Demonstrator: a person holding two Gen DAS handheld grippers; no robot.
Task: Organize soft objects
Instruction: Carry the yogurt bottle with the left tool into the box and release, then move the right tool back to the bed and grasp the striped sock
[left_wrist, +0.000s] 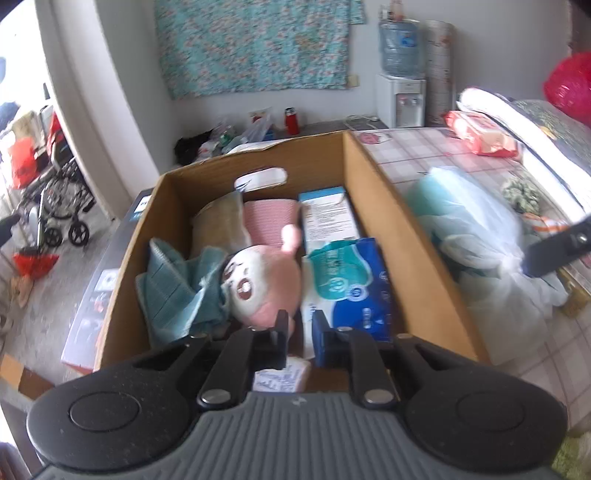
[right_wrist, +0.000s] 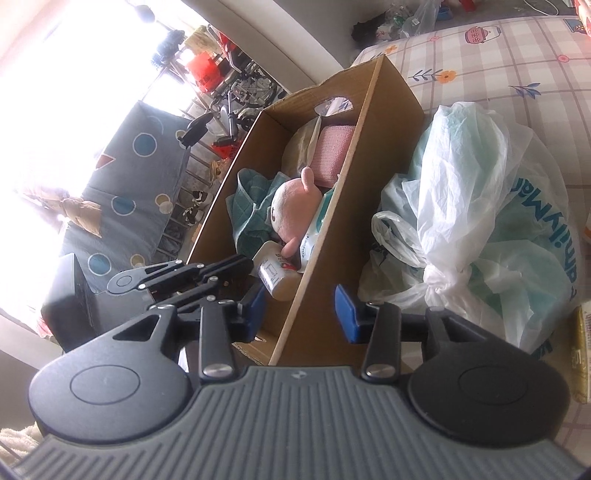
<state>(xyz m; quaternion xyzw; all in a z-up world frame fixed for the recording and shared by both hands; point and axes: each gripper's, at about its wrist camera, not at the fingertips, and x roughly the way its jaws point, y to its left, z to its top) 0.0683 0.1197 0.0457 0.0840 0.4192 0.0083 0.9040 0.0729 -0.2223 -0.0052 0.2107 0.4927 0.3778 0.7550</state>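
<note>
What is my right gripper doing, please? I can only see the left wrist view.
Observer: The right gripper has its jaws apart and empty. The side wall of the cardboard box shows between them, apparently untouched.
Operator: Thanks. Is anything hidden below my left gripper?
Observer: Yes. A white labelled bottle lies on its side at the near end of the box, beside the pink plush.
Operator: Anything on the white plastic bag?
Observer: It has teal lettering printed down one side.
</note>
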